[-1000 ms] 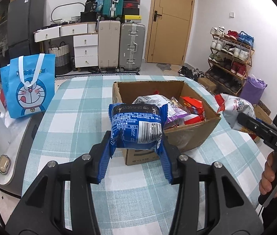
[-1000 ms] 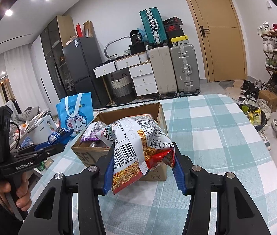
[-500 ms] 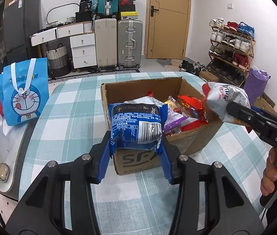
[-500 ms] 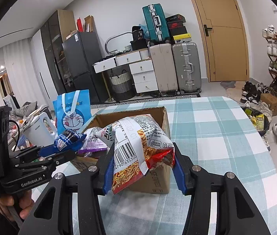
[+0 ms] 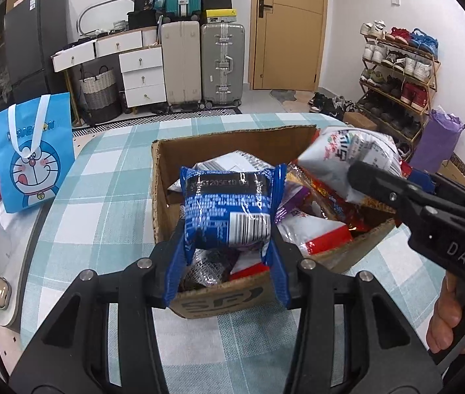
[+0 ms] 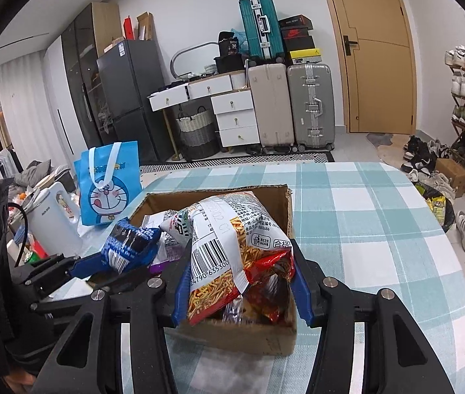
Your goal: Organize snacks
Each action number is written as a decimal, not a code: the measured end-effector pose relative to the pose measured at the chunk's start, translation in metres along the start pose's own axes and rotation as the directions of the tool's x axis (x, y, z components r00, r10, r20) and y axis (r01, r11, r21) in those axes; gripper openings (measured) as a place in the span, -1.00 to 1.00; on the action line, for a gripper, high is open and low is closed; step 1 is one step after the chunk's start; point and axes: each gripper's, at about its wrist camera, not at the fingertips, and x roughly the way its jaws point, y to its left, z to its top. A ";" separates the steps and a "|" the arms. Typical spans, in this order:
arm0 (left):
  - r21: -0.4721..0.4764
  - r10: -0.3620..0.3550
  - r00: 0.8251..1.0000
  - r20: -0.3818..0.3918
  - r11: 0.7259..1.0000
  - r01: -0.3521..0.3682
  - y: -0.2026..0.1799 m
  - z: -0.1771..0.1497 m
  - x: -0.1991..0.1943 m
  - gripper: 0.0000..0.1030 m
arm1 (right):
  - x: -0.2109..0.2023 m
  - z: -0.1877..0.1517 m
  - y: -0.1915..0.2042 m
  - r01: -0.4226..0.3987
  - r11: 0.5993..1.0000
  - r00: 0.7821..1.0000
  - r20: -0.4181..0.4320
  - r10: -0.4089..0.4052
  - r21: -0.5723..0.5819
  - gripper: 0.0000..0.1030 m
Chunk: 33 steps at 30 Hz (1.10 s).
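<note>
Both black plastic grippers: blue fingers [image 5: 176,262], silver screws; right gripper [image 5: 426,210] body marked "DAS" in white.

both wrist views close above, angled down, sharing cardboard box [image 5: 166,177]

The left gripper [image 5: 227,243] points forward and down. Its two blue fingers [image 5: 175,271] stand a small way apart and press on the two sides of a blue packet [image 5: 227,210], so the packet is clamped between them. In the right wrist view this gripper [image 6: 114,259] comes in from the left side, with the same packet [image 6: 130,243] at its tip.

The right gripper [image 6: 237,282] also points forward and down. Its blue fingers [image 6: 181,290] clamp a noodle bag [image 6: 232,249] from both sides. In the left wrist view a hand [image 5: 455,318] grasps its black handle at the right edge, and the gripper reaches to the left.
</note>
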 end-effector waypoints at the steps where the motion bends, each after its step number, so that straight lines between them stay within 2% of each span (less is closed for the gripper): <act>1: -0.006 0.000 1.000 0.001 1.000 0.000 0.000 0.000 0.003 -0.17 | 0.004 0.001 0.000 0.010 1.000 1.000 -0.001 -0.010 0.000 0.01; 10: -0.018 0.001 1.000 -0.017 1.000 -0.002 0.009 0.003 0.016 -0.14 | 0.033 0.012 0.003 0.049 0.999 0.998 -0.027 -0.049 0.013 0.08; 11: -0.022 -0.001 1.000 -0.020 1.000 0.000 0.010 0.003 0.015 -0.12 | 0.032 0.012 0.003 0.043 0.999 0.999 -0.029 -0.043 0.006 0.11; 13: -0.014 0.001 1.000 -0.023 1.000 -0.002 0.012 0.002 0.012 -0.06 | 0.028 0.010 0.005 0.023 0.999 0.999 -0.022 -0.024 -0.025 0.39; 16: -0.008 -0.014 1.000 -0.001 1.000 0.014 0.015 0.000 0.002 0.21 | 0.014 0.006 0.006 0.039 0.997 0.999 0.013 -0.038 -0.062 0.68; 17: -0.013 -0.033 0.999 0.008 0.999 0.033 0.016 -0.001 -0.003 0.35 | 0.010 0.005 0.006 0.036 0.996 0.999 0.021 -0.034 -0.077 0.70; 18: -0.012 -0.032 0.999 0.013 0.999 0.032 0.016 -0.002 -0.006 0.53 | 0.004 0.003 0.005 0.029 0.996 0.999 0.031 -0.026 -0.083 0.72; 19: -0.001 -0.016 1.000 0.022 1.000 0.016 0.015 -0.003 -0.010 0.61 | -0.003 0.001 0.004 0.024 0.996 0.999 0.039 -0.020 -0.086 0.77; 23: 0.031 -0.028 0.998 0.056 0.999 0.027 0.014 -0.010 -0.028 0.65 | -0.023 -0.008 -0.004 0.014 0.996 0.998 0.066 -0.008 -0.083 0.95; 26: 0.029 -0.041 0.996 0.075 0.999 0.039 0.019 -0.017 -0.040 0.72 | -0.036 -0.014 -0.009 -0.017 0.998 0.997 0.071 0.022 -0.068 0.99; 29: 0.016 -0.043 0.994 0.097 0.999 0.042 0.024 -0.025 -0.050 0.99 | -0.047 -0.024 -0.015 -0.058 0.997 0.995 0.078 0.062 -0.048 0.99; 33: -0.026 -0.062 0.989 0.138 0.997 0.066 0.037 -0.039 -0.066 0.99 | -0.058 -0.039 -0.015 -0.085 0.995 0.992 0.092 0.090 -0.062 0.99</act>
